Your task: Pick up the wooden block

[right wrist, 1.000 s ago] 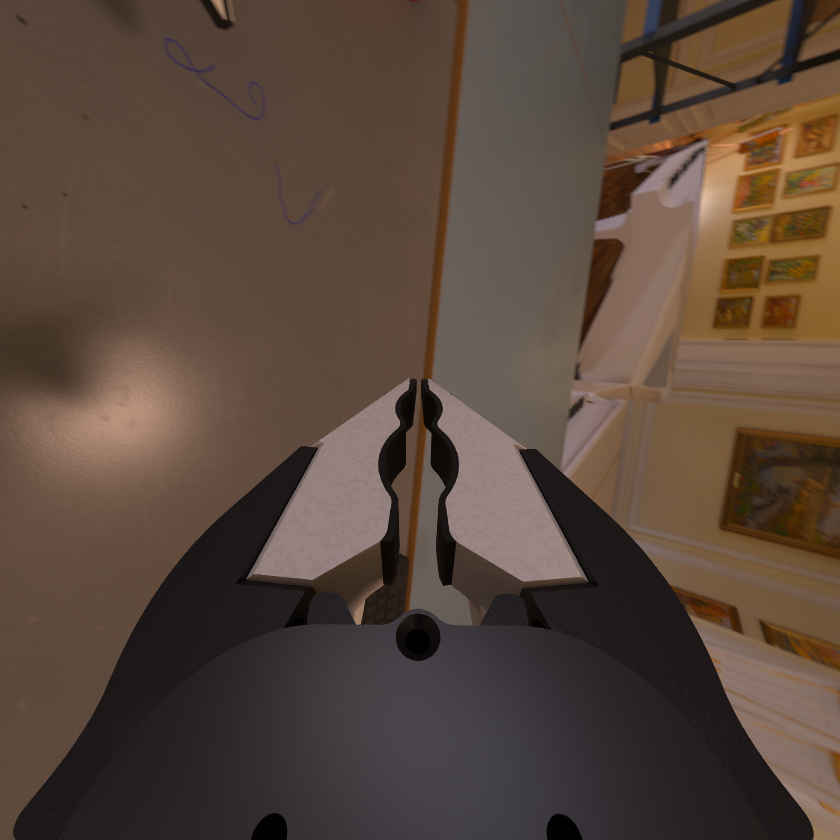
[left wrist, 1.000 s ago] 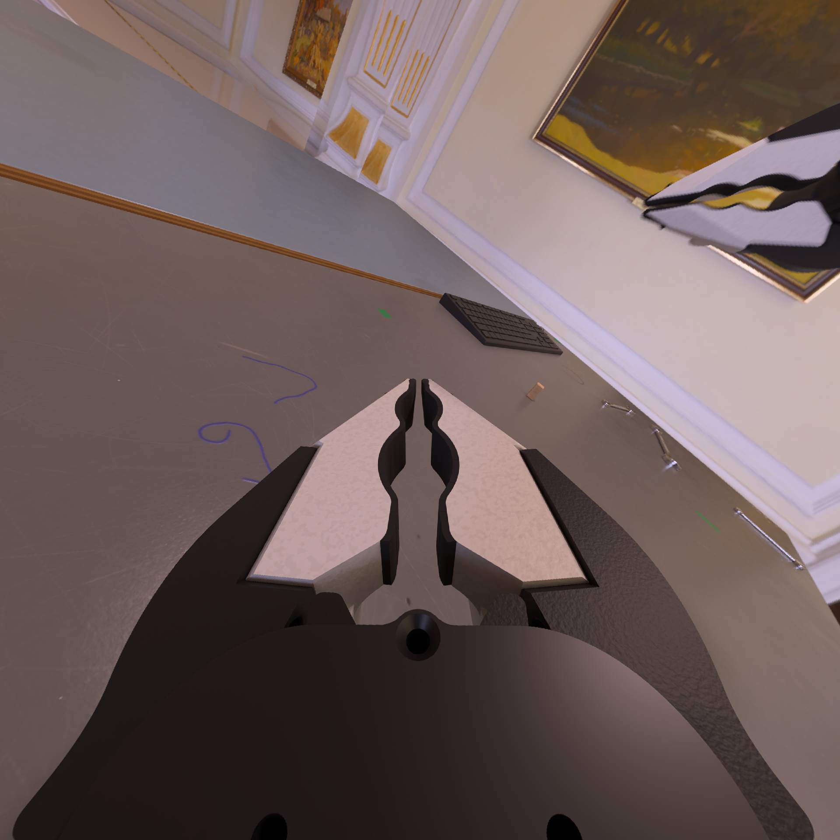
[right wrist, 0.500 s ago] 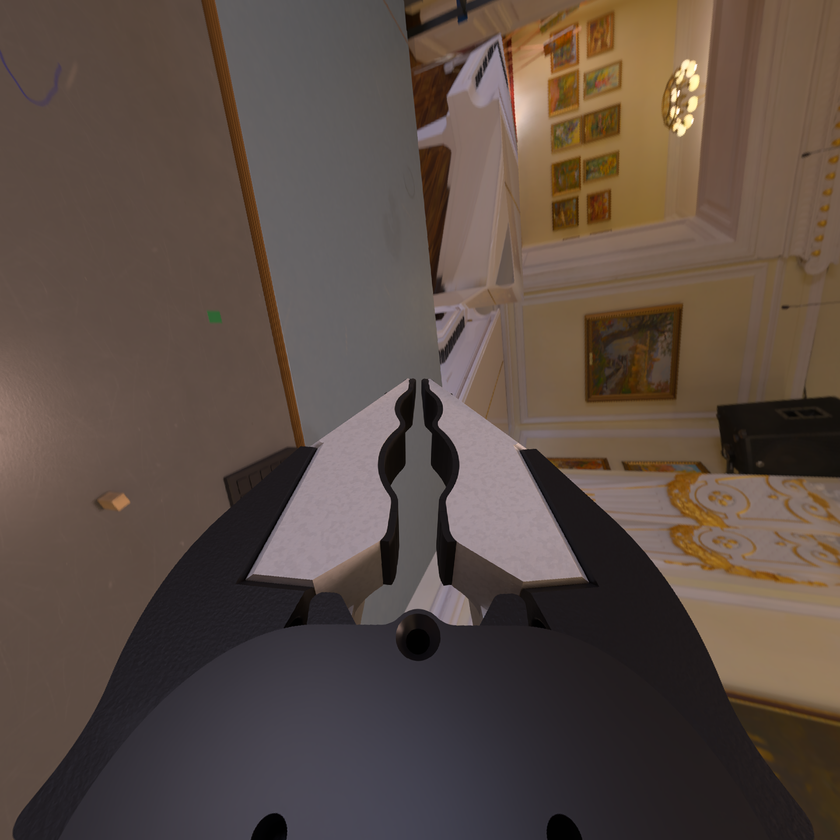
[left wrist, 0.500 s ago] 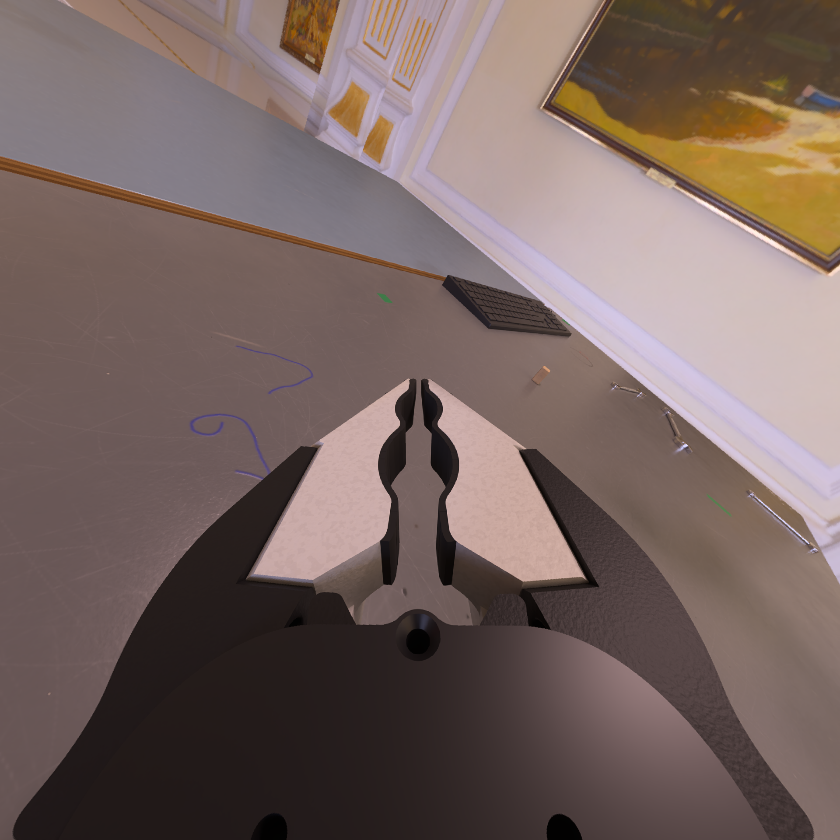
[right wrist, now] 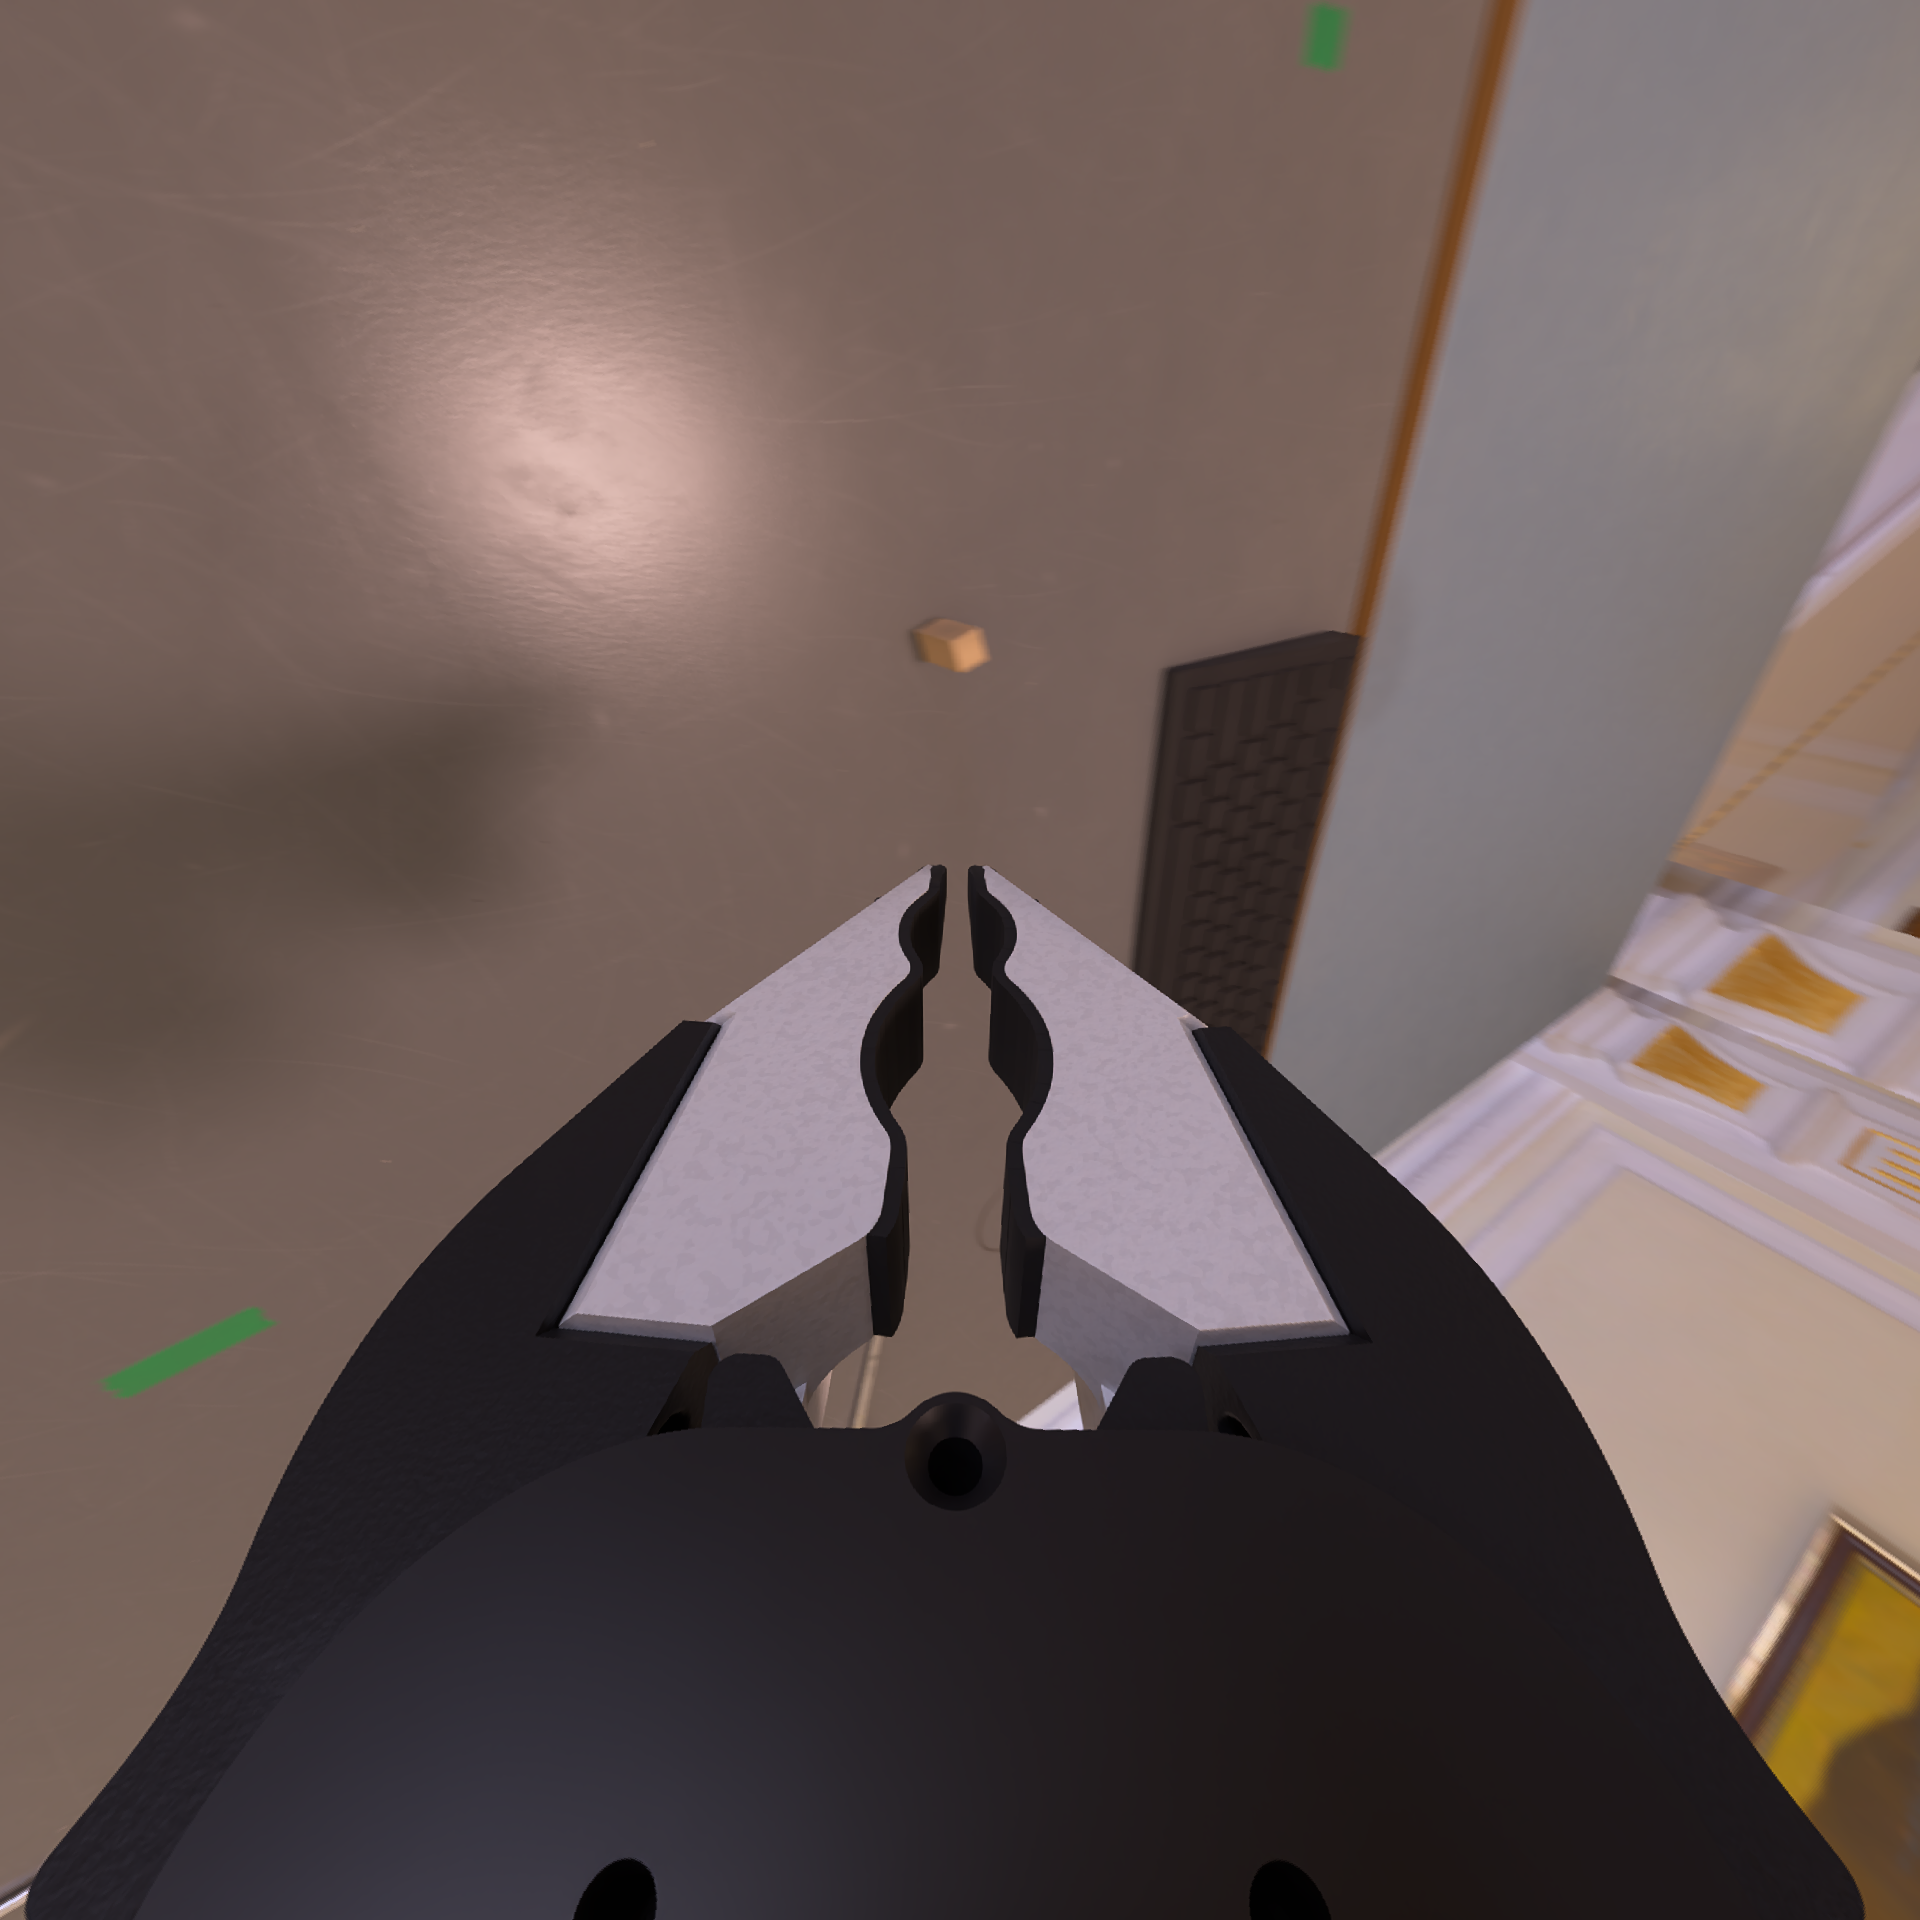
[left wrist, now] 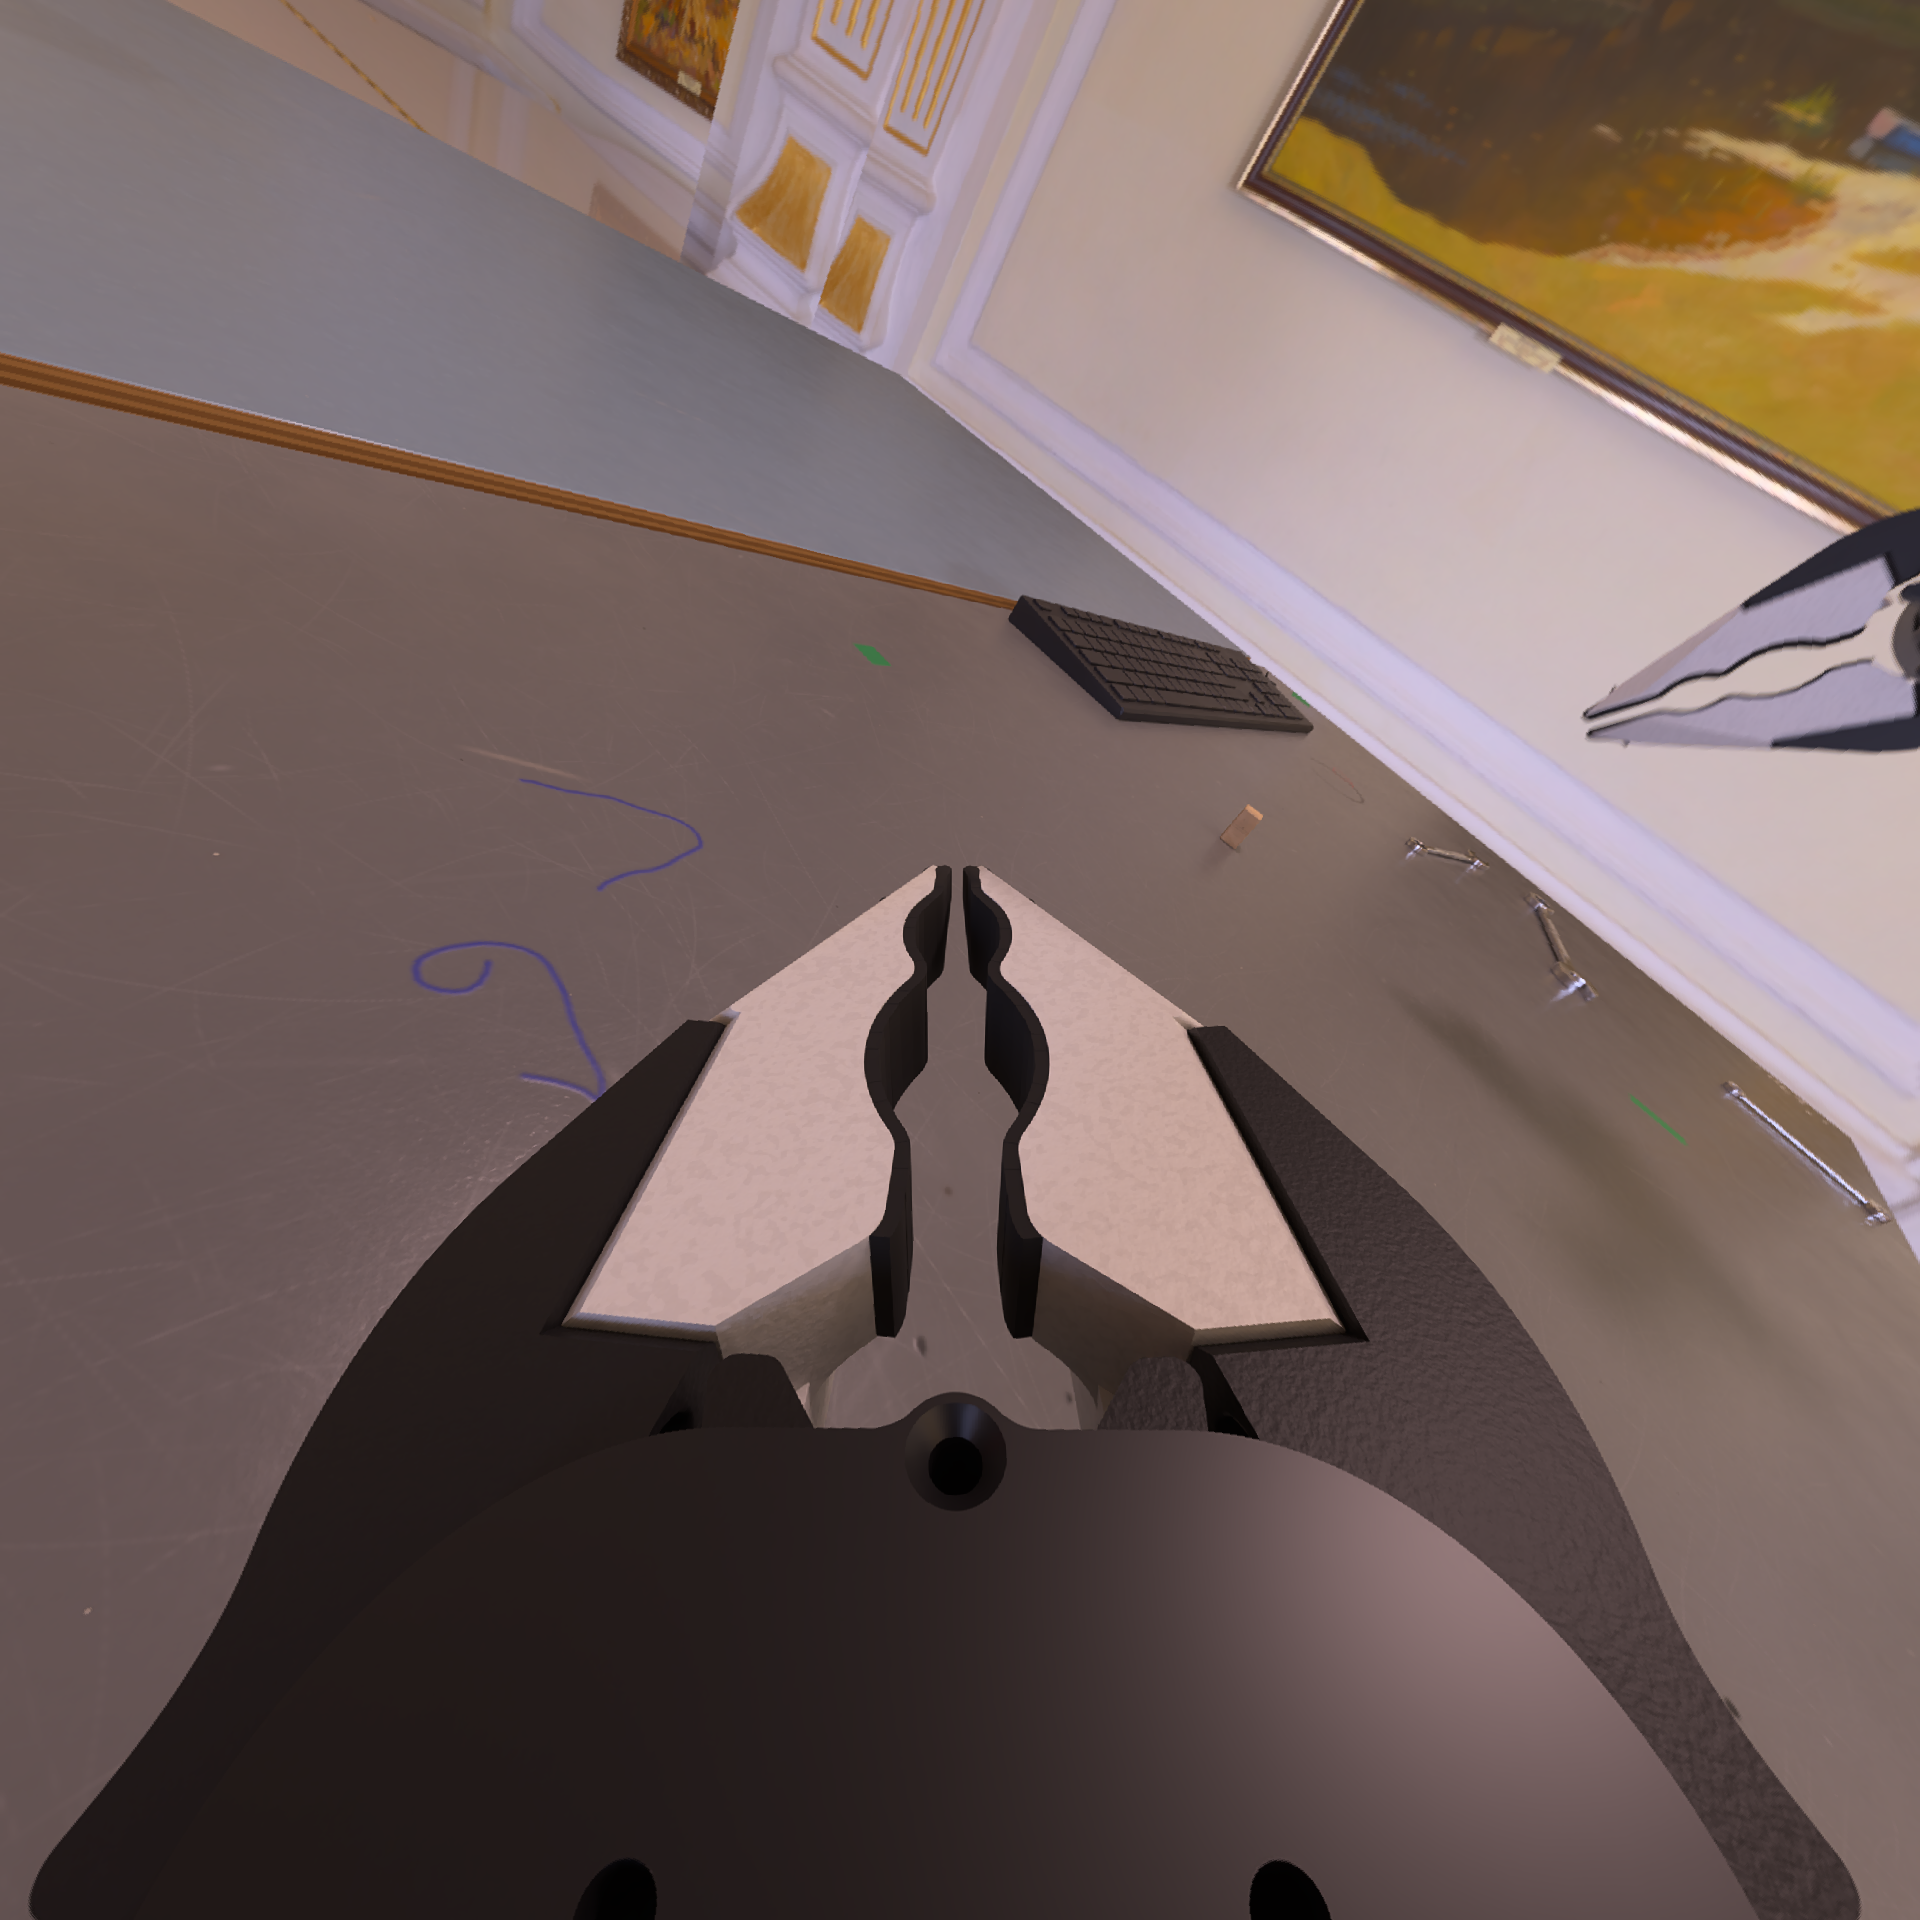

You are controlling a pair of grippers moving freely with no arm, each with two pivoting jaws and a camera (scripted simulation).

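Note:
A small light wooden block (right wrist: 951, 645) lies on the brown table, straight ahead of my right gripper (right wrist: 956, 871) and well beyond its tips. The right gripper is shut and empty. In the left wrist view the block (left wrist: 1242, 828) lies far off to the right of my left gripper (left wrist: 956, 871), which is shut and empty above the table. The right gripper (left wrist: 1590, 722) also shows at the right edge of the left wrist view, in the air, above and to the right of the block.
A black keyboard (left wrist: 1158, 673) lies near the table's far edge; it also shows in the right wrist view (right wrist: 1236, 821), to the right of the block. Several metal screws or bolts (left wrist: 1553, 945) lie along the right edge. Blue scribbles (left wrist: 613, 831) and green tape marks (right wrist: 187, 1351) mark the table.
The right gripper has swung round so that the block now lies ahead of its tips, and it has come back into the left wrist view at the right. The left gripper barely moved.

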